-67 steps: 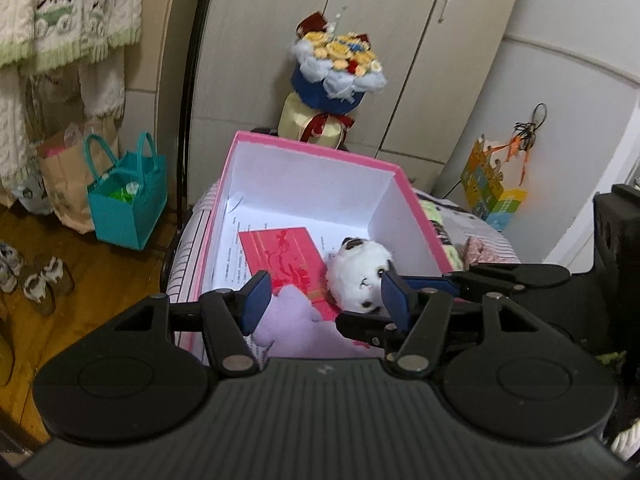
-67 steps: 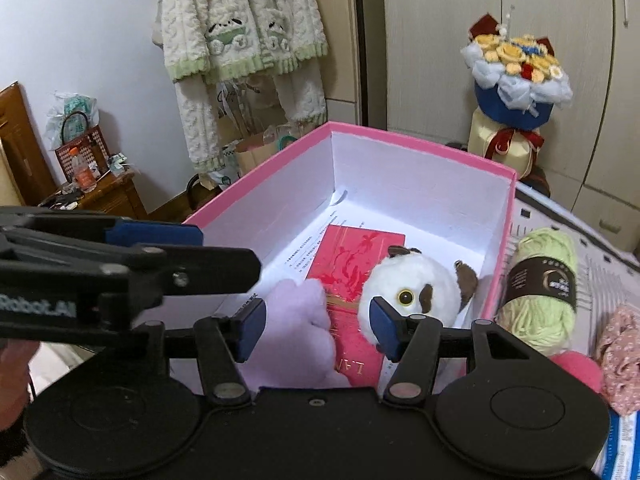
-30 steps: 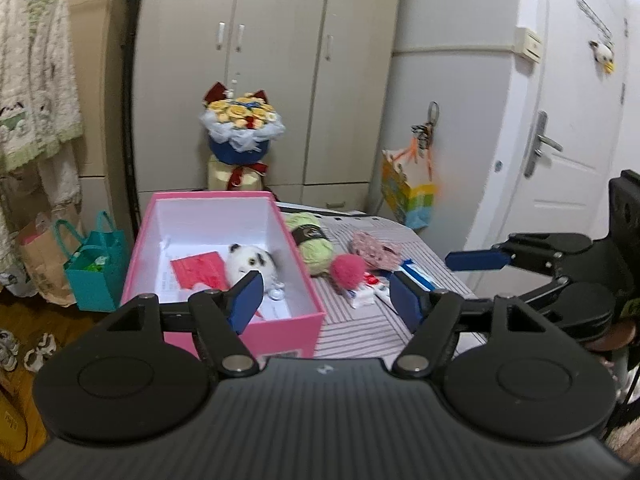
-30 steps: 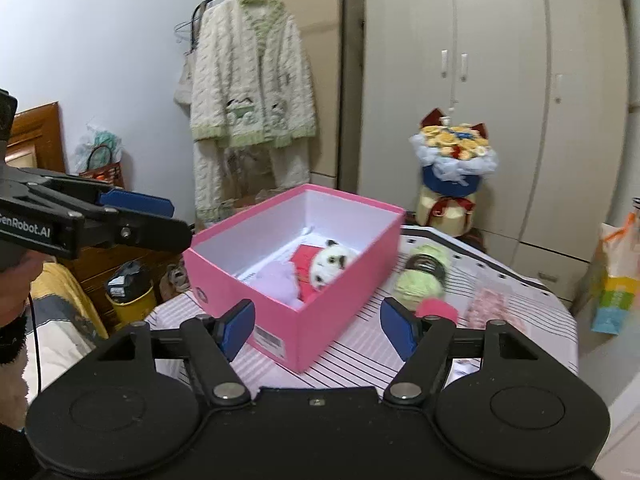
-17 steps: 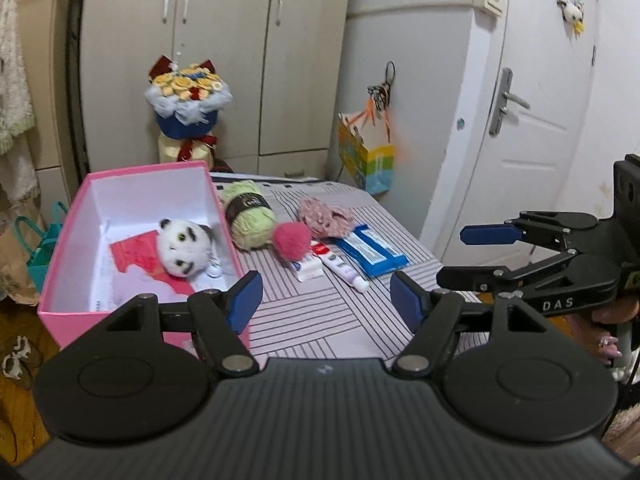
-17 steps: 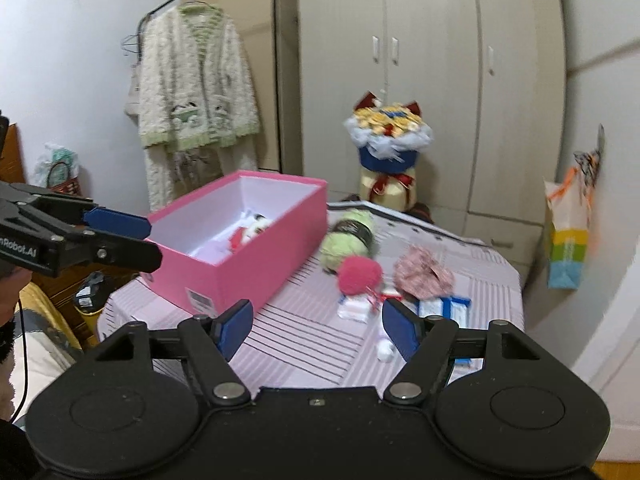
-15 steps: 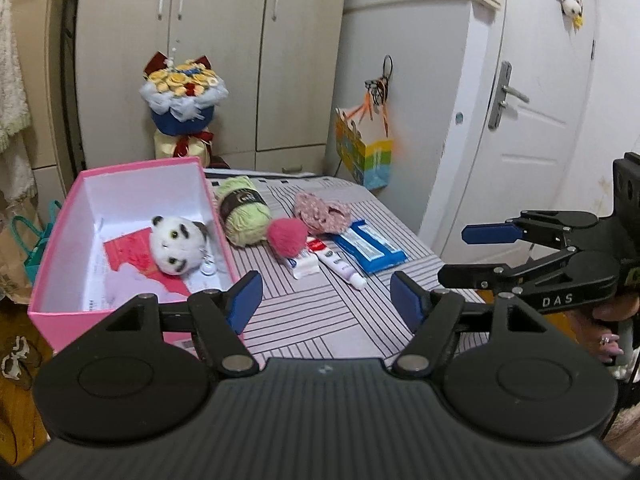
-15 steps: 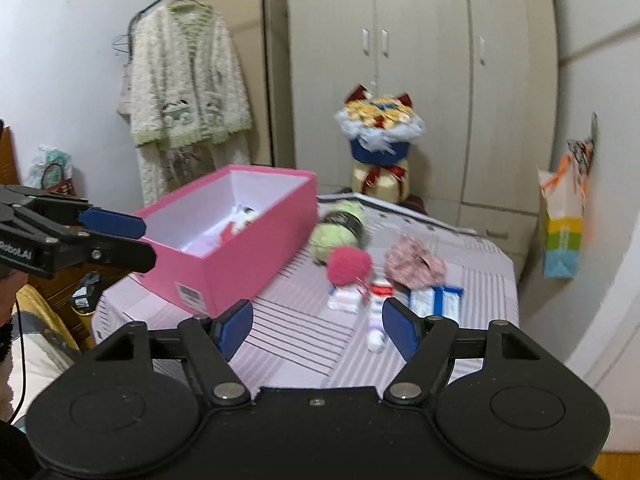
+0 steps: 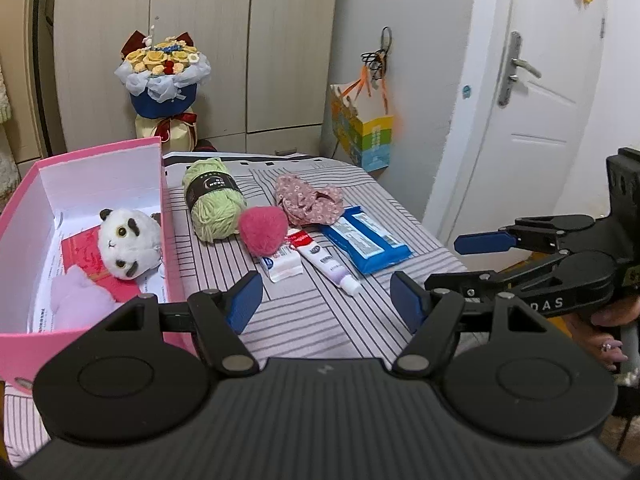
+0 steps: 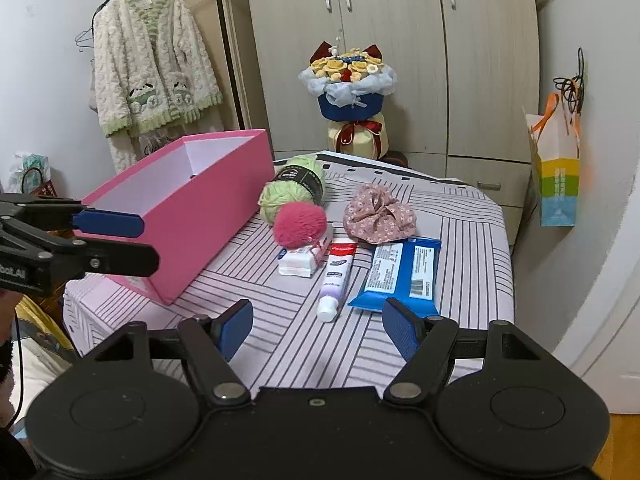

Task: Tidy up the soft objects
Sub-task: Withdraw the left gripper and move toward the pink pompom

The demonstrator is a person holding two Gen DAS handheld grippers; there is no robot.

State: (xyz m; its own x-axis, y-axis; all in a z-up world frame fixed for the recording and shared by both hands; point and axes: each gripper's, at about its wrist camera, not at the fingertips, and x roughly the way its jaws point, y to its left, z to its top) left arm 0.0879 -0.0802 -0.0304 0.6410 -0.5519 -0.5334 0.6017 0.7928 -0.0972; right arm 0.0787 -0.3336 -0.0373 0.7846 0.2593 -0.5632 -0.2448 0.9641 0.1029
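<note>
Both grippers, left gripper [image 9: 324,296] and right gripper [image 10: 317,326], stand wide and empty; pink pompom [image 10: 300,220] lies ahead of right jaws, box [image 9: 158,184] left; approach should straddle pompom, avoiding toothpaste [image 10: 338,272].

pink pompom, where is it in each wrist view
Left wrist: pompom left of centre, between yarn and white packet.
Right wrist: pompom at centre, below the yarn, right of the pink box.
Shared landmark: toothpaste just beside it.
</note>
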